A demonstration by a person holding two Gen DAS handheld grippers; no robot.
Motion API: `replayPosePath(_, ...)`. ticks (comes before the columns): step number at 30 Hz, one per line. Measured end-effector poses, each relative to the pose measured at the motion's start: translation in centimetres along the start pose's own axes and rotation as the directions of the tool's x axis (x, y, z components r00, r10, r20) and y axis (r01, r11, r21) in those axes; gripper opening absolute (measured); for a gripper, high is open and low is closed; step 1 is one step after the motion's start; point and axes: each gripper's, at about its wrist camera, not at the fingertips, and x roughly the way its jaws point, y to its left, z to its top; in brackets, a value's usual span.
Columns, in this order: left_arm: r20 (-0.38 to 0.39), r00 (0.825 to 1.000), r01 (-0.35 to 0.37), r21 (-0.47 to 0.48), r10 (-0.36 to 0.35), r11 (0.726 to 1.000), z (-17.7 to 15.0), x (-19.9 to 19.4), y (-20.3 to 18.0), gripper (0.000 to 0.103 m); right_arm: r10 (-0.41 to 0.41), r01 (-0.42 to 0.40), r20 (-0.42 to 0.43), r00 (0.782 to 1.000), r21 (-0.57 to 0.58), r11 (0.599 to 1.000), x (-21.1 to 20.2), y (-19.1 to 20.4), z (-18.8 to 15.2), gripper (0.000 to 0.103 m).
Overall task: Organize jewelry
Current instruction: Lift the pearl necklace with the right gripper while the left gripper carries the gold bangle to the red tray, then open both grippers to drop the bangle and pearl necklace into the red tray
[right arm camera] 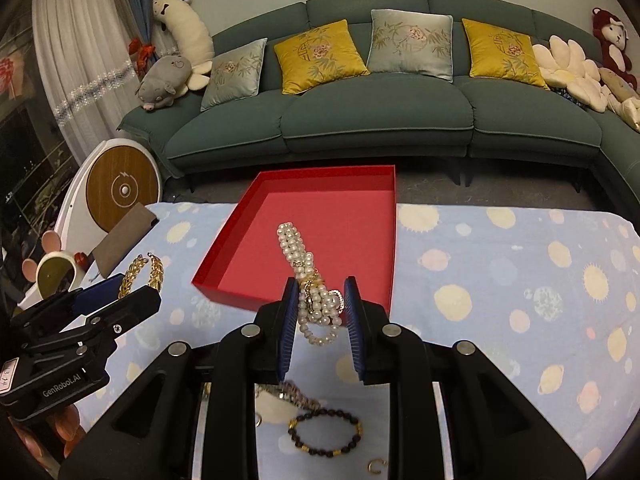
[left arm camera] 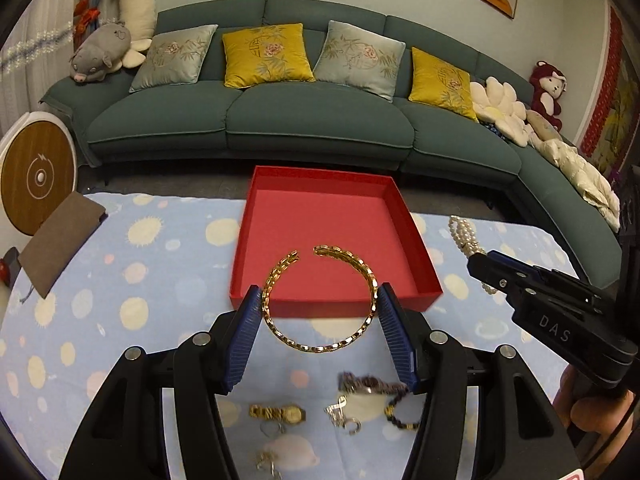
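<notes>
2 grippers are up over the table [right arm camera: 500, 280], each with a piece of jewelry clamped between its blue pads. The left gripper [left arm camera: 319, 312] has its jaws spread fairly wide and closed on the sides of an open gold link bangle [left arm camera: 320, 298], which hangs in the air just in front of the near wall of the red box [left arm camera: 336, 302], its gap facing the box. The right gripper [right arm camera: 322, 312] has its jaws much narrower, pinched on a bunched multi-strand pearl bracelet [right arm camera: 310, 276] that sticks up and leans over the near edge of the red box.

Below the grippers, lying on the blue patterned cloth, are a gold watch [left arm camera: 280, 413], a silver-toned watch [left arm camera: 370, 386], a dark bead bracelet [right arm camera: 326, 432] with gold spacers, and a few small rings or clasps too blurred to tell apart. The box floor shows bare red between the 2 held pieces. A brown pouch [left arm camera: 62, 246] rests at the far left of the cloth
</notes>
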Motion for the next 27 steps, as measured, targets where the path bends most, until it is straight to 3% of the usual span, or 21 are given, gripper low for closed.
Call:
replayPosePath(2, -0.008, 1.000, -0.021, 0.003, 0.021, 1.000, 2.0, 1.9, 0.5, 0.056, -0.014, 0.014, -0.001, 1.000, 0.008, 1.000, 1.5, -0.4, 1.6, 0.023)
replayPosePath(6, 0.047, 0.993, -0.111, 0.046, 0.109, 0.993, 5.5, 5.2, 0.3, 0.056, -0.044, 0.044, -0.016, 0.999, -0.001, 0.999, 5.3, -0.7, 4.3, 0.023)
replayPosePath(12, -0.011, 0.995, -0.102, 0.057, 0.103, 0.993, 9.0, 11.3, 0.1, 0.056, -0.045, 0.047, -0.058, 0.997, 0.026, 0.999, 11.1, -1.4, 6.8, 0.023)
replayPosePath(19, -0.067, 0.986, -0.151, 0.044, 0.153, 0.988, 10.3, 17.3, 0.7, 0.056, -0.074, 0.081, -0.112, 0.991, 0.058, 0.995, 16.4, -2.7, 8.0, 0.023)
replayPosePath(27, -0.119, 0.974, -0.190, 0.052, 0.195, 0.980, 10.4, 21.0, 1.4, 0.057, -0.103, 0.110, -0.147, 0.984, 0.043, 0.993, 19.5, -3.5, 8.0, 0.023)
